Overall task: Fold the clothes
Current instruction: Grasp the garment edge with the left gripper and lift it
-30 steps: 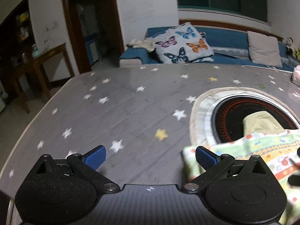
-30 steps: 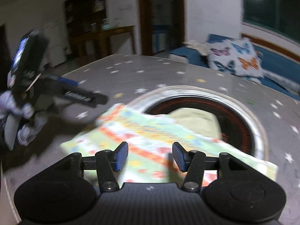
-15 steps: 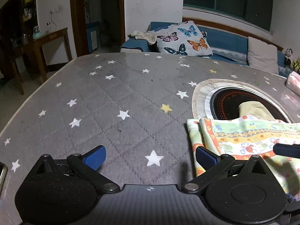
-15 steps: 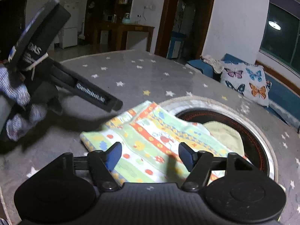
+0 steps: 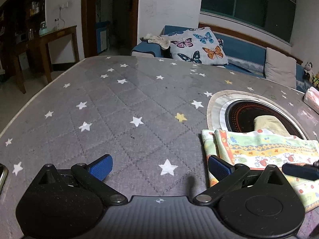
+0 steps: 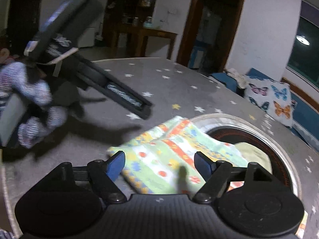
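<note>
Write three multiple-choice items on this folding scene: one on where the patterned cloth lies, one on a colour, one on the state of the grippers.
1. Where does the patterned cloth lie?
A. on the blue sofa
B. on the grey star-print table cover, its far edge over the round dark inset
C. on the wooden side table

2. What colour are the pads on the gripper fingers?
A. red
B. white
C. blue

3. How do the left gripper and right gripper stand?
A. both open, holding nothing
B. both shut on the cloth
C. left shut, right open

Answers: 1 B, the cloth overlaps the inset's rim; 2 C, blue pads show in both wrist views; 3 A, wide gaps separate both pairs of fingers.
</note>
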The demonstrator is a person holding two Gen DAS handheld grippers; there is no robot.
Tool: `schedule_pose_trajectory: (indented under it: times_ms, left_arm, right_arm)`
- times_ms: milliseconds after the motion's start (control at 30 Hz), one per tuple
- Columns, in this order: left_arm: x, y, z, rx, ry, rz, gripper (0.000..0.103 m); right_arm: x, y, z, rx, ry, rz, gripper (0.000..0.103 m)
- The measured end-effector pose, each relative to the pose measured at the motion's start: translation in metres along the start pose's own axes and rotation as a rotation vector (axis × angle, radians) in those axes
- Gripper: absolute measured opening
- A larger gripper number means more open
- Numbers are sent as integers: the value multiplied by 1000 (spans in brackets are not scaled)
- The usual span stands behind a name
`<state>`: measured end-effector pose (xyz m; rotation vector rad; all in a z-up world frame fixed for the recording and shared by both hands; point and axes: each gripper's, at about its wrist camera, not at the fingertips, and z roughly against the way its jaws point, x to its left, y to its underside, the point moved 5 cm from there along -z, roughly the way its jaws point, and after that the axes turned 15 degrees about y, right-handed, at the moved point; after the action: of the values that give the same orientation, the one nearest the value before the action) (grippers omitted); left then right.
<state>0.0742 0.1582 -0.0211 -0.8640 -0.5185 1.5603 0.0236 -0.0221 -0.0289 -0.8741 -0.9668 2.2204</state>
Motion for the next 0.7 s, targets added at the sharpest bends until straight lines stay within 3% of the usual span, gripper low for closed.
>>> schedule_pose_trajectory:
  times_ms: [133,200,267,433,700]
  left_arm:
    - [-2,2,-1,6,10,3,103]
    - [-3,3,-1,12,27,14,103]
    - [-5,4,0,19,52,31,103]
    - [-8,5,0,36,132,113,103]
    - [-21,3,-7,81,323,300,103]
  right_arm:
    - [20,1,2,-4,-40,57,66]
    - [28,3,0,1,-47,86,51]
    - [33,4,-2,1,-44,107,48]
    - [32,1,-2,-5,-42,97,17]
    - [3,-12,16,-27,-78,-57,11]
